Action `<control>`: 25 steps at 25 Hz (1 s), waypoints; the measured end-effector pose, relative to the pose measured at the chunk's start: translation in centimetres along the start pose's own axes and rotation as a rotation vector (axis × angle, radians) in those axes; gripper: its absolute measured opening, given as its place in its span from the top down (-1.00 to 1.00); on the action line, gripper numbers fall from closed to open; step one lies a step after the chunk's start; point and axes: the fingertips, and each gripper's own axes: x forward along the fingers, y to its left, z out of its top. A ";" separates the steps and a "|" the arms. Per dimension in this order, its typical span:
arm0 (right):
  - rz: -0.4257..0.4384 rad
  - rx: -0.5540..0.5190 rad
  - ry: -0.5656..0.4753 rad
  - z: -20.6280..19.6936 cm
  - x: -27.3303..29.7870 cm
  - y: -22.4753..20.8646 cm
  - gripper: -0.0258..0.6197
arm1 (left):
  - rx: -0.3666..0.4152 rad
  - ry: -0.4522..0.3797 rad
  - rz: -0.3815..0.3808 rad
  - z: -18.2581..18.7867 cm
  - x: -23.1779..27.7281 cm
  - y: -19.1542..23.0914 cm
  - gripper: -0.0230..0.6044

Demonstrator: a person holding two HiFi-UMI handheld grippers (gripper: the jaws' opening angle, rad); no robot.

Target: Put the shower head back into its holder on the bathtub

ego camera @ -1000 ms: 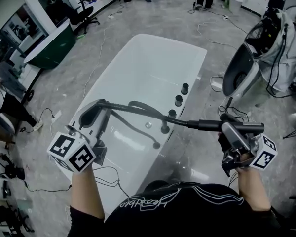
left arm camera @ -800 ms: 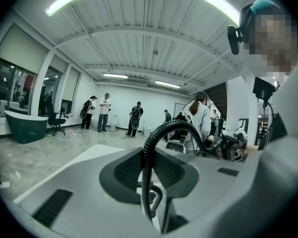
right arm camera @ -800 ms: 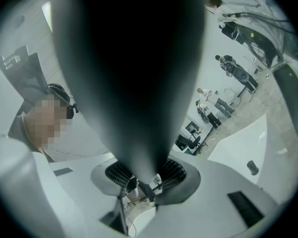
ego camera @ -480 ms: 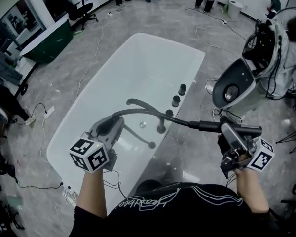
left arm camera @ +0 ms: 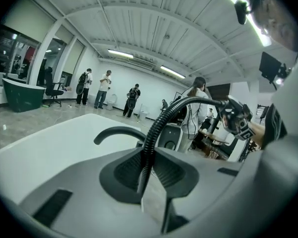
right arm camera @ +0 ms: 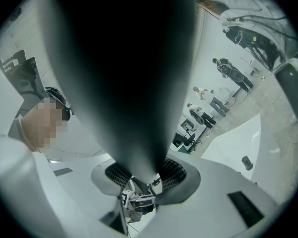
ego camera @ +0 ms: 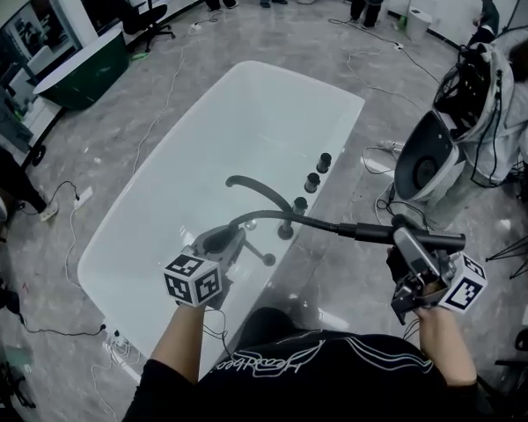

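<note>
Left gripper pinching the hose, right gripper clamping the shower head: the stiff hose between the 2 could twist the head askew as it nears the bathtub.

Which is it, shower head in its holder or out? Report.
Out: the right gripper holds the shower head up, beside the bathtub.

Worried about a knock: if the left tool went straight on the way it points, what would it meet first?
Probably the black tap spout, just ahead of it; depth is hard to judge here.
</note>
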 end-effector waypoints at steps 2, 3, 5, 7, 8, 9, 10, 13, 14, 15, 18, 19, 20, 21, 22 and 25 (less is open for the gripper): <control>-0.008 -0.001 0.008 -0.3 -0.1 0.1 0.50 | 0.010 0.021 -0.008 -1.3 0.9 -0.2 0.72; -0.011 0.000 0.011 -0.5 -0.1 0.3 0.50 | 0.018 0.033 -0.013 -1.9 1.2 -0.4 0.72; -0.016 0.002 0.016 -1.0 -0.1 1.0 0.50 | 0.030 0.057 -0.022 -3.1 1.7 -0.7 0.72; -0.020 0.008 0.021 -1.5 0.1 1.4 0.50 | 0.024 0.082 -0.029 -4.5 2.2 -1.0 0.72; -0.022 0.011 0.023 -1.6 0.1 1.4 0.50 | 0.021 0.095 -0.032 -5.1 2.7 -1.1 0.72; -0.023 0.014 0.025 -1.7 0.1 1.3 0.50 | 0.023 0.109 -0.034 -5.7 3.4 -1.2 0.72; -0.025 0.016 0.027 -1.8 0.1 1.1 0.50 | 0.029 0.125 -0.035 -6.3 4.0 -1.3 0.72; -0.035 0.028 0.035 -2.1 0.0 0.4 0.50 | 0.051 0.179 -0.047 -8.2 5.7 -1.8 0.72; -0.040 0.034 0.040 -2.2 0.0 0.2 0.50 | 0.056 0.197 -0.052 -8.8 6.2 -1.9 0.72; -0.047 0.041 0.044 -2.5 -0.1 0.0 0.50 | 0.062 0.215 -0.058 -9.6 6.5 -2.1 0.72; -0.074 0.057 0.054 -4.0 -0.3 -0.2 0.50 | 0.094 0.277 -0.080 -12.6 6.7 -2.5 0.72; -0.081 0.061 0.058 -4.5 -0.3 -0.1 0.50 | 0.108 0.295 -0.086 -13.6 6.7 -2.5 0.72; -0.087 0.065 0.061 -4.9 -0.3 -0.1 0.50 | 0.120 0.312 -0.088 -14.5 6.8 -2.6 0.72; -0.092 0.067 0.066 -5.2 -0.4 -0.2 0.50 | 0.129 0.325 -0.090 -15.2 7.0 -2.6 0.72; -0.096 0.069 0.071 -5.5 -0.4 -0.3 0.50 | 0.134 0.338 -0.093 -15.8 7.2 -2.6 0.72; -0.104 0.075 0.085 -6.2 -0.5 -0.7 0.50 | 0.139 0.373 -0.110 -17.2 7.7 -3.1 0.72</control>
